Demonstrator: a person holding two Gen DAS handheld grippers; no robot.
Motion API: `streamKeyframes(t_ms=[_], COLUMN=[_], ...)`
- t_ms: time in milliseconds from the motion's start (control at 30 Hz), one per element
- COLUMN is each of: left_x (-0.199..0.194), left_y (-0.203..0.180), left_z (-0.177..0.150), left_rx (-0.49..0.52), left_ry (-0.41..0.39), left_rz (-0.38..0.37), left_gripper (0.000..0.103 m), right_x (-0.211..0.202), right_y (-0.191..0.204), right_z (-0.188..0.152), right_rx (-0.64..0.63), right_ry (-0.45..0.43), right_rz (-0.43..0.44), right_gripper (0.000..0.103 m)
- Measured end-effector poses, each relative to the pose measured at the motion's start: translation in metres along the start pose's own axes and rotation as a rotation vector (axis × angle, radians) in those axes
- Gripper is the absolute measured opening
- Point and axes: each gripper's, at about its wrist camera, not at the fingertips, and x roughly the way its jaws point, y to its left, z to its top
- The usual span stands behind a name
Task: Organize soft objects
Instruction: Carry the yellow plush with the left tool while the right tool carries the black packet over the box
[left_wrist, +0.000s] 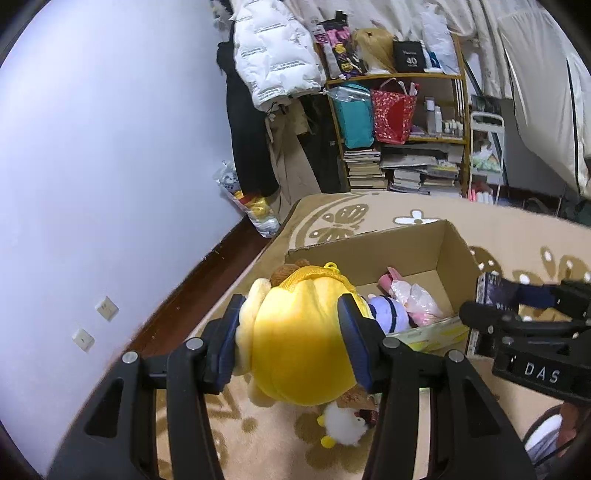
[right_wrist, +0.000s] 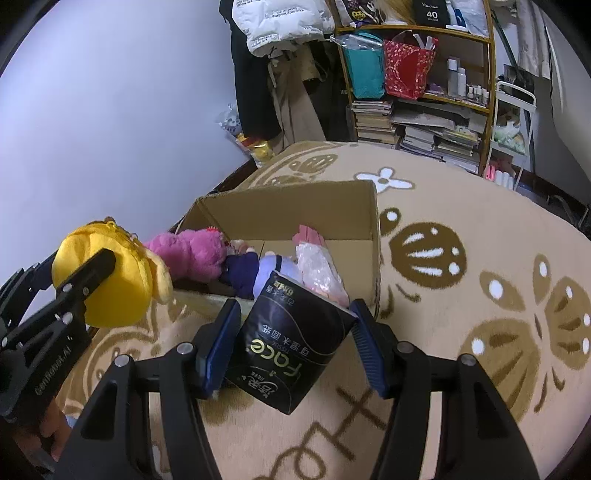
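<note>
Soft toys and a tissue pack are going into the cardboard box (right_wrist: 295, 206) on the patterned rug (right_wrist: 461, 229); both hands are loaded, neither item released.

Left gripper (left_wrist: 291, 332): jaws partly closed on a yellow plush toy (left_wrist: 295, 343), pads pressed into its sides. The toy hangs above the rug just outside the box's near left corner. A small white plush (left_wrist: 347, 424) lies on the rug below it, not yet collected.

Right gripper (right_wrist: 293, 343): jaws partly closed on a black tissue pack (right_wrist: 288, 343), held tilted, its upper end over the near wall of the box.

Box contents: a pink plush (right_wrist: 192, 254) at the left, a doll in blue and lilac (right_wrist: 255, 271) in the middle, a clear bag with pink contents (right_wrist: 317, 269) to the right. Free floor shows only toward the far wall.

Step, as I judge it: carry phase, both items lifted and near the rim. Next move calls for bringing each one over the opening, clearing the near wall, lowering onto or beside what is inside, then opening the jaws. The yellow toy is bulky; it probably has to go toward the far, emptier part. The grippers are close together, so one at a time looks safer.
</note>
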Motion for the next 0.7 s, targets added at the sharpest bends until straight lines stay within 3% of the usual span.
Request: streamKeyframes(t_ms=[700], left_x=[0.042], left_y=[-0.005], left_z=[0.037], left_rx=[-0.003], left_ry=[-0.031], left_rz=[-0.048], left_gripper=[0.05], right_x=[0.024], right_y=[-0.009], right_z=[0.028], right_rx=[-0.019], right_ry=[-0.025], right_rz=[-0.011], right_gripper=[0.064])
